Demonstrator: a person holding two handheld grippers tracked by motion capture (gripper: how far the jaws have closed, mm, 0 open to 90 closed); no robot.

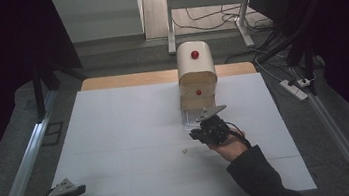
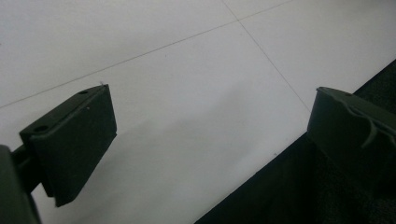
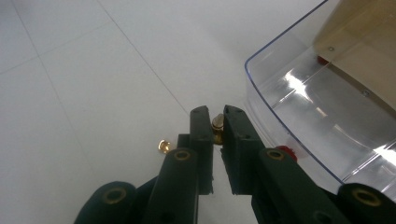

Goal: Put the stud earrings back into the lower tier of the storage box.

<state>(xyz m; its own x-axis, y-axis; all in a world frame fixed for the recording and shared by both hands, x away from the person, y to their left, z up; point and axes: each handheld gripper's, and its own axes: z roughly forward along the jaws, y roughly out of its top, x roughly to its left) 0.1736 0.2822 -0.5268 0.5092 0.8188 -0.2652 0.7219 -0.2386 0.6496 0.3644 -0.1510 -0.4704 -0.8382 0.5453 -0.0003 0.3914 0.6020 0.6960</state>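
- My right gripper (image 3: 215, 133) has its fingers (image 3: 201, 135) pinched on a small brass screw (image 3: 217, 125), centre frame.
- A second brass screw (image 3: 163, 146) lies left on the desk (image 3: 93, 93); the clear plastic tray (image 3: 299, 116) sits right.
- My left gripper (image 2: 210, 135) hangs wide open, holding nothing, over the desk's edge.

both grippers are black; the right gripper (image 3: 215, 140) has brass-ringed pivots, the left gripper (image 2: 210, 135) flat block jaws. a grey three-cornered plate (image 1: 210, 112) tops each; dark sleeve (image 1: 260, 178) on the right arm.
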